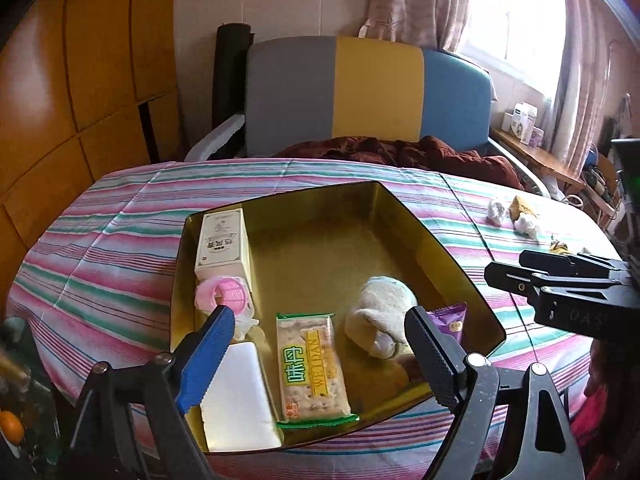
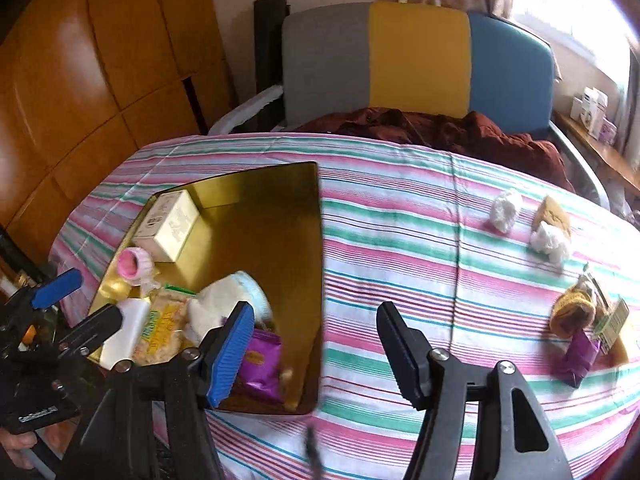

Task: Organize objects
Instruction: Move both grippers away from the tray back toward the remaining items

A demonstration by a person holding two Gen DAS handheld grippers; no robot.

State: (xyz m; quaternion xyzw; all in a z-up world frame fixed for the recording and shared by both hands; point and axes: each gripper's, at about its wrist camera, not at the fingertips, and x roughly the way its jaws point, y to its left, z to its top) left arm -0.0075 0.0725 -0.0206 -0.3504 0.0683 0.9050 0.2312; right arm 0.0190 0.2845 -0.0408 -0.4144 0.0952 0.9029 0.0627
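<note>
- Fingers of the left gripper point(image 1: 320, 344) and the right gripper point(image 2: 316, 344) stand wide and empty.
- Snacks crowd the tin point(image 2: 280, 184); loose wrappers point(image 2: 576, 356) right of the tin could slide off the counter point(image 2: 400, 240).

A tray point(image 1: 440, 240) sits on the counter point(image 1: 120, 240), toward its left side. In the tray's far left corner stands a box point(image 1: 222, 244), and a small cup point(image 1: 224, 294) lies just in front of it, touching. Along the tray's near edge, from left to right, lie a flat block point(image 1: 236, 396), a cracker packet point(image 1: 312, 368), a soft toy point(image 1: 380, 312) and a snack pouch point(image 1: 450, 322). Well to the right of the tray, near the counter's far right edge, two paper wads point(image 2: 506, 206) flank a small card point(image 2: 554, 210). Nearer along the right edge lie a knitted pouch point(image 2: 572, 312) and a wrapper point(image 2: 576, 356). A chair point(image 2: 416, 60) stands behind the counter.
</note>
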